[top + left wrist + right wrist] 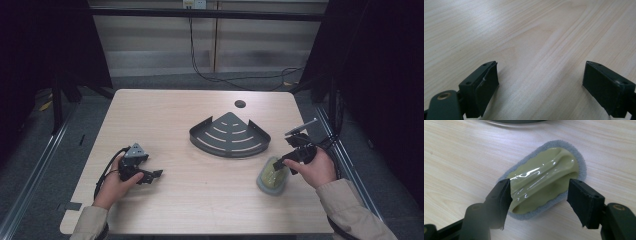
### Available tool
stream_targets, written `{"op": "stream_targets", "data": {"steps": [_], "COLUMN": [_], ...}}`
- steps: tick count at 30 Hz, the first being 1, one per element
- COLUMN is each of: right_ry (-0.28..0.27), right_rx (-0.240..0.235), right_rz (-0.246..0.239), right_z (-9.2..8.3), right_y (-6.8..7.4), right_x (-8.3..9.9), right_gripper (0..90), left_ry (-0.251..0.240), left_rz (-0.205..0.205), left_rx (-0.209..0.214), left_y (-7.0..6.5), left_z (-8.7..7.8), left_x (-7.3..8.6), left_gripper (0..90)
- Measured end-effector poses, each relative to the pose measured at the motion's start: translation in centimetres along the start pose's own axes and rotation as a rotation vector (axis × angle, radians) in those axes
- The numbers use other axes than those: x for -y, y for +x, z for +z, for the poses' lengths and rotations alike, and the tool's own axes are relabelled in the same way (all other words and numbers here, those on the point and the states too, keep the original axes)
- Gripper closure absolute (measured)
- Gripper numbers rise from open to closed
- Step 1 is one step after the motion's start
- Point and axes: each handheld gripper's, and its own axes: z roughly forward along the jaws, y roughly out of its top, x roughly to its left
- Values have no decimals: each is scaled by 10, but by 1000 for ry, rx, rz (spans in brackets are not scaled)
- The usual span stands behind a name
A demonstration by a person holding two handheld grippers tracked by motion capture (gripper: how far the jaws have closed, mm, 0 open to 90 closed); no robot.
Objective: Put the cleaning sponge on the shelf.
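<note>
A scrubbing pad (544,178) with a glossy olive-green grip on a grey felt base lies flat on the table, near the right front in the high view (271,177). My right gripper (540,183) hangs just over it with one jaw on each side of the green grip. The left jaw is at the grip's edge, the right jaw stands off from it, and the pads do not press. In the high view, the right gripper (283,163) is at the pad's far right end. My left gripper (156,175) rests open on the bare wood at the left, nothing between its fingers (486,82).
A dark grey quarter-round corner shelf (200,138) with slotted floor sits at the table's middle, just behind the pad. A small round hole (240,104) is in the tabletop beyond it. Cables run on the floor behind the table.
</note>
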Motion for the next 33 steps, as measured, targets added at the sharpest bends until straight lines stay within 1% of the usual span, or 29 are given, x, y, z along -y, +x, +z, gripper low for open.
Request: {"op": "stream_targets", "data": {"steps": [2, 5, 8, 11, 13, 14, 15, 18, 20, 22, 25, 27, 29, 30, 33], "right_ry": [9, 12, 26, 35, 36, 34, 34, 32, 35, 31, 27, 24, 20, 17, 14], "right_rx": [4, 5, 2, 4, 5, -2, -2, 0, -5, -5, -6, -8, -8, -16, -18], "right_rz": [8, 9, 11, 15, 12, 16, 16, 16, 19, 19, 38, 41, 50, 60, 66], "right_z": [3, 6, 10, 14, 14, 15, 15, 14, 14, 14, 15, 15, 16, 18, 20], "right_y": [1, 2, 2, 2, 2, 2, 2, 2, 1, 1, 1, 2, 2, 3, 4], "right_x": [-1, -2, -2, -1, -1, -2, -2, -2, -2, -2, -3, -4, -4, -5, -5], "right_gripper": [357, 358, 359, 378, 388, 397, 397, 434, 437, 436, 422, 412, 397, 372, 355], "left_ry": [0, 0, 1, 3, 3, 1, 1, 2, 1, 1, 3, 2, 1, 1, 1], "left_rz": [1, 1, 3, 4, 4, 1, 5, 3, 1, 3, 5, 8, 6, 5, 2], "left_rx": [-3, -4, -3, -6, -6, -5, -7, -5, -4, -5, -6, -8, -6, -5, -4], "left_y": [0, 0, 0, 0, 0, -1, 0, 0, -1, -1, -1, -1, 0, 0, 0], "left_z": [0, 0, 0, 0, 0, 0, 0, 0, 0, 0, 0, 0, 0, 0, 0], "left_x": [0, 0, 0, 0, 0, 0, 0, 0, 0, 0, 0, 0, 0, 0, 0], "left_gripper": [125, 126, 125, 125, 125, 126, 126, 125, 125, 125, 125, 125, 125, 125, 126]}}
